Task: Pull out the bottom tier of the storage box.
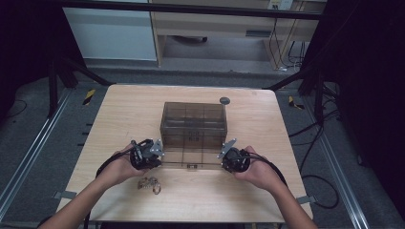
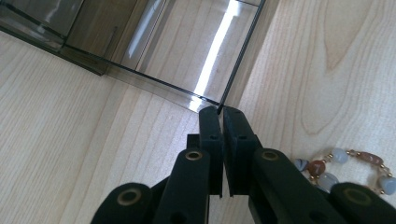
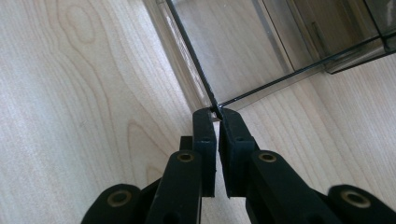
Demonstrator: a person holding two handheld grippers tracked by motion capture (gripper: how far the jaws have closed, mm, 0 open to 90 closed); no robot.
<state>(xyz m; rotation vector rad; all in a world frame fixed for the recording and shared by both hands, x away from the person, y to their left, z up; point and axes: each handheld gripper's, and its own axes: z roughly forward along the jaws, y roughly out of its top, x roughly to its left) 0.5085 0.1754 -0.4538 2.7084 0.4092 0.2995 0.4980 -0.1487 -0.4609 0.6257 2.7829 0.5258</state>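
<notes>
Smoked clear plastic, thin-walled: that is the box [image 1: 193,129] in front of you, standing mid-surface with its flap or drawer panel [image 1: 191,158] folded out toward you and lying low over the wooden surface [image 1: 124,114].

Left gripper [image 2: 219,111]: jaws drawn together on the panel's near corner, the thin edge pinched between the tips. Right gripper [image 3: 215,112]: same story on the opposite near corner, jaws clamped on the edge. In the high view the grippers sit at either end of the panel, left [image 1: 154,153], right [image 1: 228,153].

Handling judgement: light, stiff, but brittle. Glossy faces will likely slip if you only grip at the tips. A corner hold concentrates stress, so squeeze no harder than needed and move both hands together; twisting one side ahead of the other could crack the panel or strain its joint to the box. The box itself looks light enough to slide if you push.

Bead bracelet [image 2: 348,163] lies just to the right of your left gripper, beside it on the surface, apart from the panel. Mind it.
</notes>
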